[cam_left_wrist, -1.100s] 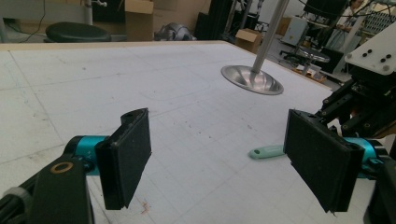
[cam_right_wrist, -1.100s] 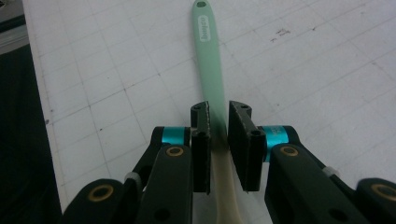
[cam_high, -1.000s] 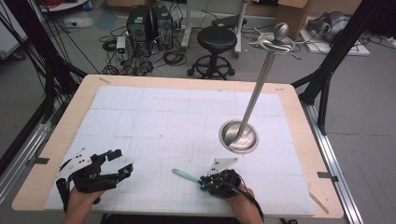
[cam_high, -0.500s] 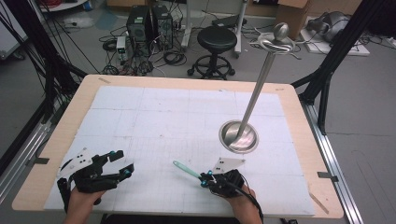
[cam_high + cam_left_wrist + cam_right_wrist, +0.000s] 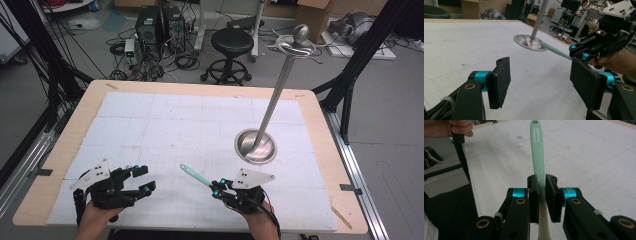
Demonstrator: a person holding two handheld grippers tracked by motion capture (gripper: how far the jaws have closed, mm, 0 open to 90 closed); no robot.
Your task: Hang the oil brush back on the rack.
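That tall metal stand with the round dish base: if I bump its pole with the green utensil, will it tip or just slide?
The tall silver metal stand looks top-heavy: a long thin pole with a ball and hooks high above its small round dish base, so a high bump probably tips it. Low down, it would more likely slide on the smooth white table mat. The mint-green plastic utensil looks slim and may flex.

— What's different with the right gripper?
— It has lifted a little off the tabletop, and the mint-green handle it clamps now slants up higher toward the far edge.
— And the left gripper?
— Its jaws have just been closing, nothing between them.
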